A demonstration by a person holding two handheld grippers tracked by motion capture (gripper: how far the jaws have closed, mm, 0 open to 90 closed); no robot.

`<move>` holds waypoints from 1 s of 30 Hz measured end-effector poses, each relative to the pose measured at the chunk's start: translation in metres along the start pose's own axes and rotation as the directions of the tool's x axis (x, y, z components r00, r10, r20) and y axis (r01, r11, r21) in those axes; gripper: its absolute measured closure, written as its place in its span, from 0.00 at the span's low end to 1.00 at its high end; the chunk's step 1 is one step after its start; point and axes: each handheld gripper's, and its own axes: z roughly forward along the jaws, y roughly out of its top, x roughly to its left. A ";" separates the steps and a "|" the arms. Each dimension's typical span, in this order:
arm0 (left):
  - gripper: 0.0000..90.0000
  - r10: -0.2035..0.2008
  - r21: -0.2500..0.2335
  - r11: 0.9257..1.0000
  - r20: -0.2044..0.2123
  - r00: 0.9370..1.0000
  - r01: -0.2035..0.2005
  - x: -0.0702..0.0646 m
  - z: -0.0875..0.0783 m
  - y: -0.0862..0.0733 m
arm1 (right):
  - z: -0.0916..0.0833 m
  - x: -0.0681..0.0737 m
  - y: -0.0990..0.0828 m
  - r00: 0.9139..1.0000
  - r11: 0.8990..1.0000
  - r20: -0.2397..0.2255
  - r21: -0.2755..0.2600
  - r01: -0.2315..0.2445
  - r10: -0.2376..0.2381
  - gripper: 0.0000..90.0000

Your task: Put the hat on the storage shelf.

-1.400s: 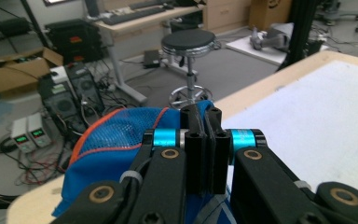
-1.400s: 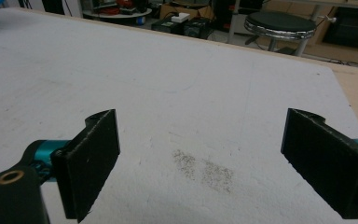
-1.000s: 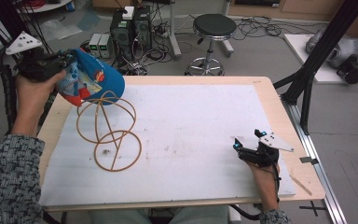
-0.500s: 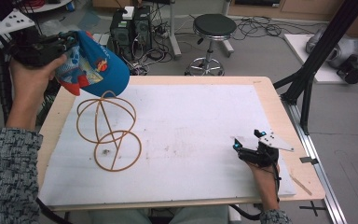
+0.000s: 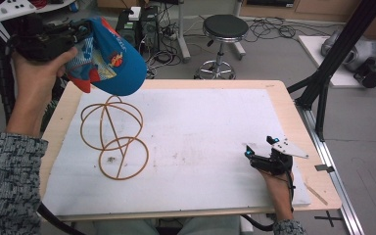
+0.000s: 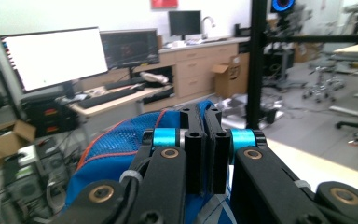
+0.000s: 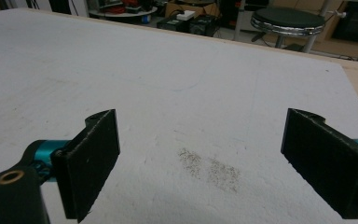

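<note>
The blue cap (image 5: 108, 61) now hangs well above the wire stand (image 5: 113, 137), up near the tabletop's (image 5: 215, 85) far left corner. A sec ago it sat just over the stand's top loop; we've lifted it up and to the left since, so it's clear of the wire w/ open air between them. The left gripper (image 6: 204, 140) has its fingers (image 6: 216, 154) pinched narrow on the cap's fabric (blue mesh bulges below them in the left gripper view). We judge the cap is off the stand and ready to carry elsewhere. The right gripper (image 7: 200, 158) rests on the white mat (image 5: 200, 147) at the near right, fingers wide, nothing between them, unmoved.
</note>
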 end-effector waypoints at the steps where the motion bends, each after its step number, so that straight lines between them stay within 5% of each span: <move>1: 0.98 -0.003 -0.006 1.000 0.014 1.000 0.003 -0.002 -0.001 0.002 | 0.000 0.000 0.000 1.000 1.000 0.000 0.000 -0.001 0.001 0.12; 10: 0.98 -0.034 -0.032 0.999 0.115 0.993 0.038 -0.014 -0.009 0.016 | 0.001 0.000 0.000 1.000 1.000 -0.008 0.009 -0.001 0.001 0.12; 17: 0.97 -0.067 0.028 0.998 0.226 0.972 0.062 -0.022 -0.012 0.010 | 0.002 0.000 -0.001 1.000 1.000 -0.011 0.017 -0.003 0.003 0.12; 30: 0.97 -0.068 -0.016 0.997 0.239 0.969 0.074 -0.028 -0.020 0.023 | 0.005 0.000 -0.001 1.000 1.000 -0.021 0.029 0.002 -0.001 0.12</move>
